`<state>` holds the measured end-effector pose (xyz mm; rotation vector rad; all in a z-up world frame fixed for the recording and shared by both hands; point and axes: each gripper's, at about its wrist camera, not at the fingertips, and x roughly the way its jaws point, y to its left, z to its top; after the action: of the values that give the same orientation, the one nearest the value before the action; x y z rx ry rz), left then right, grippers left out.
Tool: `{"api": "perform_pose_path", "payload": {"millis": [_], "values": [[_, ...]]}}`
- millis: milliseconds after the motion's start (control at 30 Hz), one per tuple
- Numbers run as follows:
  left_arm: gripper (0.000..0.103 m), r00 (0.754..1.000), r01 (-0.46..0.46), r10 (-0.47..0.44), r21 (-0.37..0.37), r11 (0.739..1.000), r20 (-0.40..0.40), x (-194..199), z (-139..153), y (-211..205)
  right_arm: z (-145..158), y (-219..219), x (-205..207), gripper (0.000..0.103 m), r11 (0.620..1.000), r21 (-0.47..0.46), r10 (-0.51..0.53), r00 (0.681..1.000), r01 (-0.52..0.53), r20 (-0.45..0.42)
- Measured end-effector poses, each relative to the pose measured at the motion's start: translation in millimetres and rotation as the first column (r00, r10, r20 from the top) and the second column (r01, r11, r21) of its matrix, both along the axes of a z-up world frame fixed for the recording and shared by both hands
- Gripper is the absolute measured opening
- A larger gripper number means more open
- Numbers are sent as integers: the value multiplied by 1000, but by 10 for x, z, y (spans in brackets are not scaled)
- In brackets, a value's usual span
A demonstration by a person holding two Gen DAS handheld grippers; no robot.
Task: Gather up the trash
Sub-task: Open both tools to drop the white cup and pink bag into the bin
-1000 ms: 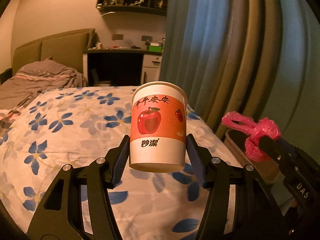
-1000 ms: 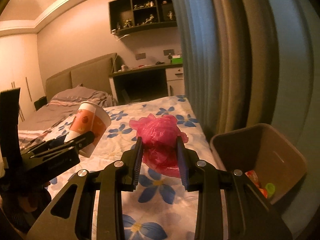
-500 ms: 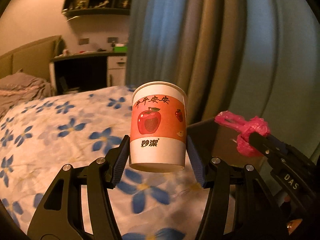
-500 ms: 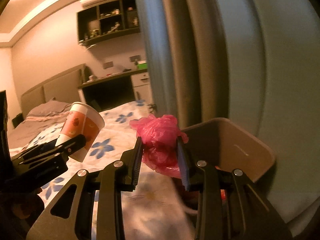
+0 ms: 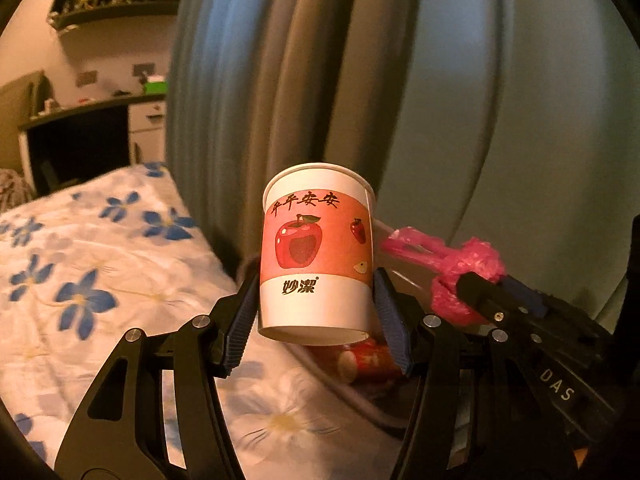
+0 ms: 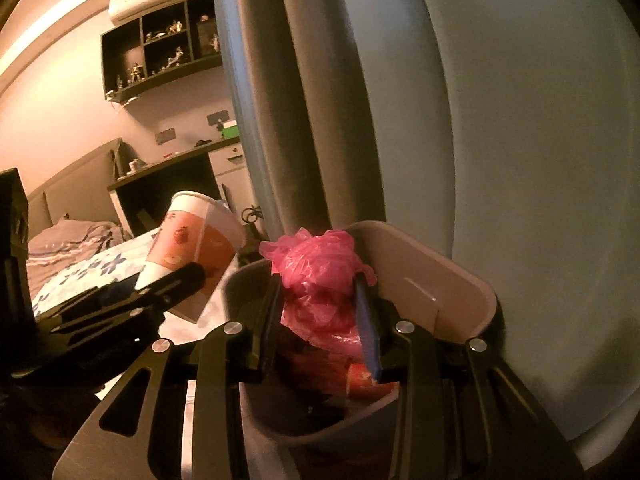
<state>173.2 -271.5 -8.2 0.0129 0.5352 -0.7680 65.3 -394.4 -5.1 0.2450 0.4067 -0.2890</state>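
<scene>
my right tool (image 6: 320, 312) is opening around the pink plastic bag (image 6: 320, 276), hanging right over the trash bin (image 6: 448, 280). my left tool (image 5: 316, 316) is pinching the paper cup (image 5: 316, 256) upright beside it.

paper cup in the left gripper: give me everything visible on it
The paper cup is white with a wide red-orange band printed with apples and Chinese characters, plus a dark logo below the band. It looks like thin paper with a rolled rim; its inside cannot be seen. It is held upright off the bed, clamped low on its sides between the left gripper pads. In the right wrist view it leans beside the bin.
</scene>
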Motion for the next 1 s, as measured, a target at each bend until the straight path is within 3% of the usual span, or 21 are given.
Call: {"api": "perform_pose_path", "payload": {"millis": [400, 500, 600, 733, 867, 1000], "values": [[58, 994, 71, -68, 25, 997, -86, 161, -260, -290, -88, -234, 36, 54, 998, 32, -51, 999, 51, -10], [69, 993, 73, -70, 27, 997, -93, 191, -292, -313, -80, -267, -31, 61, 997, 31, -70, 998, 70, 2], [78, 995, 42, -39, 26, 999, -97, 181, -288, -247, -45, -264, -95, 69, 996, 15, -90, 996, 90, 16], [89, 997, -30, 33, 44, 999, -69, 110, -207, -43, 35, -190, -199, 88, 993, -38, -110, 993, 112, 48], [97, 993, -116, 116, 70, 991, 1, -45, -78, 261, 85, -61, -243, 96, 992, -74, -99, 993, 103, 61], [97, 981, -192, 187, 80, 978, 55, -237, 68, 634, 142, 122, -277, 97, 993, -90, -74, 994, 81, 75]]}}
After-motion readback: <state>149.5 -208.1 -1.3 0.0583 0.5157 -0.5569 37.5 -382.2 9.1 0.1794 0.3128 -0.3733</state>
